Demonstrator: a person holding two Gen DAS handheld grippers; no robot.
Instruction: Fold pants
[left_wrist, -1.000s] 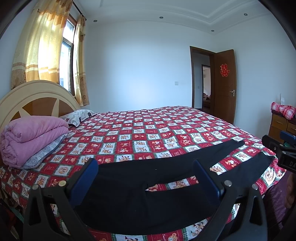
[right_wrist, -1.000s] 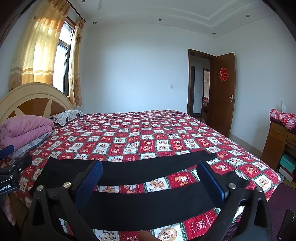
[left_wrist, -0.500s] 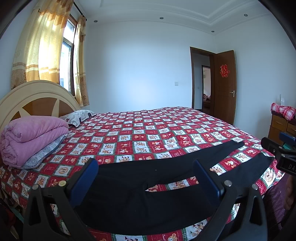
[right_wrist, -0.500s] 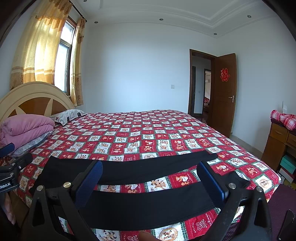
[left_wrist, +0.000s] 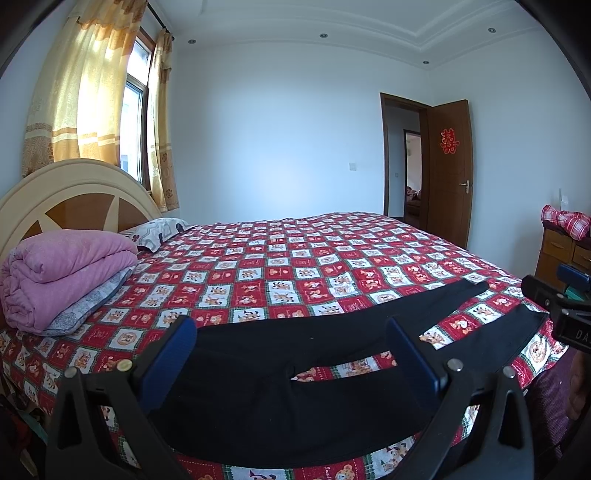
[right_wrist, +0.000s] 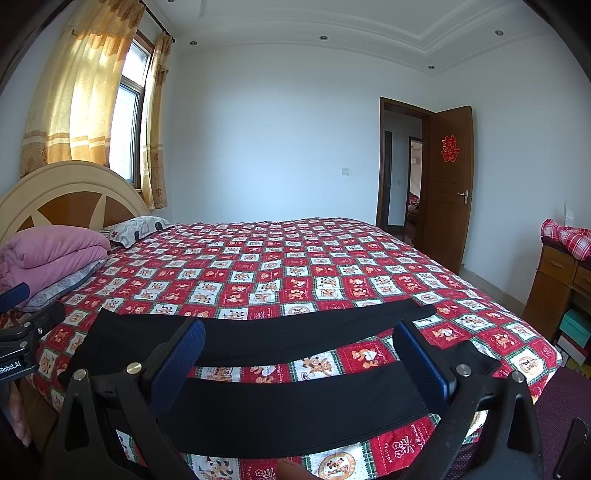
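Black pants (left_wrist: 280, 402) lie flat near the front edge of the bed, waist to the left, both legs spread to the right with a gap between them. In the right wrist view the pants (right_wrist: 295, 406) show as two dark bands. My left gripper (left_wrist: 291, 354) hovers open above the waist and crotch area, nothing between its blue pads. My right gripper (right_wrist: 299, 354) is open over the legs, also empty. The right gripper's body (left_wrist: 557, 306) shows at the right edge of the left wrist view. The left gripper's body (right_wrist: 22, 332) appears at the left edge of the right wrist view.
The bed (left_wrist: 295, 266) has a red checked cartoon cover. A folded pink quilt (left_wrist: 62, 269) and a pillow (left_wrist: 159, 232) lie by the headboard (left_wrist: 74, 199). A wooden cabinet (right_wrist: 557, 280) with red plaid cloth stands at right; the door (right_wrist: 448, 184) is open.
Both grippers have barely shifted; the views are nearly the same, and the pants lie as before.
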